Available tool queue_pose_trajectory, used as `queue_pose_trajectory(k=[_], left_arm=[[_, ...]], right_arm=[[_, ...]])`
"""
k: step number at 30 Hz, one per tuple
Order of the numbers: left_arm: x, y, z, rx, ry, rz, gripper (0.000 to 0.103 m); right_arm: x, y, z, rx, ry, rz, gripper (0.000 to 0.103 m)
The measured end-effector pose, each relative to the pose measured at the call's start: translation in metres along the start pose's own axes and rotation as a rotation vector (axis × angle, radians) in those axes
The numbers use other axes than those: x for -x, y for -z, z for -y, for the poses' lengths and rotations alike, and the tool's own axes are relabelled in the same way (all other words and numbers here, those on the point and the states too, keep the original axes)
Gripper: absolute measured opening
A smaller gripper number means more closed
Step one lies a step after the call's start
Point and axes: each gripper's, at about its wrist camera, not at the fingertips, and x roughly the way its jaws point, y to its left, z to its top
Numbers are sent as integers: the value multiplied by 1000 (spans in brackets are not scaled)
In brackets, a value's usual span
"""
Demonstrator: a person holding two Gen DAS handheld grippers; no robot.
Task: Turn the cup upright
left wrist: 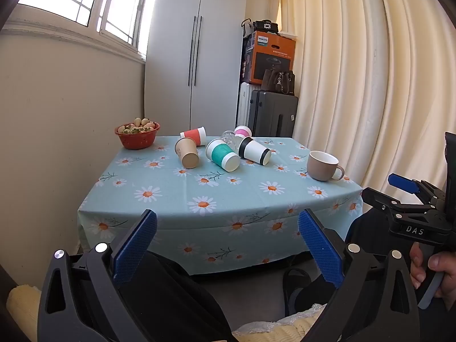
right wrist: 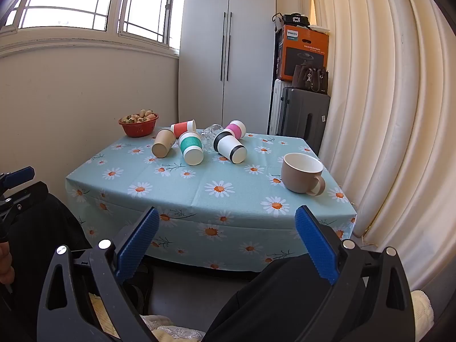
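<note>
Several paper cups lie on their sides at the back of the table: a brown one [left wrist: 187, 153] [right wrist: 163, 143], a red-banded one [left wrist: 193, 135] [right wrist: 183, 127], a teal-banded one [left wrist: 223, 154] [right wrist: 191, 147], a black-banded one [left wrist: 254, 151] [right wrist: 230, 146] and a pink-banded one [left wrist: 242, 131] [right wrist: 236, 128]. A clear glass [left wrist: 229, 137] [right wrist: 210, 136] lies among them. A beige mug [left wrist: 323, 166] [right wrist: 303, 173] stands upright at the right. My left gripper [left wrist: 227, 246] and my right gripper [right wrist: 227, 243] are open and empty, in front of the table, well short of the cups.
A red bowl of fruit [left wrist: 137, 135] [right wrist: 138, 124] sits at the table's back left corner. The daisy tablecloth [left wrist: 228, 196] [right wrist: 199, 188] hangs over the front edge. Suitcases and boxes [left wrist: 270, 114] stand behind, curtains [left wrist: 370, 85] at the right, a wall at the left.
</note>
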Motion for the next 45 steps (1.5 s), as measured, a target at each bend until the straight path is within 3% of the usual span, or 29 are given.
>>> queue_pose_trajectory(k=[45], left_arm=[[1,0,7,6,3,-11,97]], right_arm=[[-1,0,0,2,2,-1,95]])
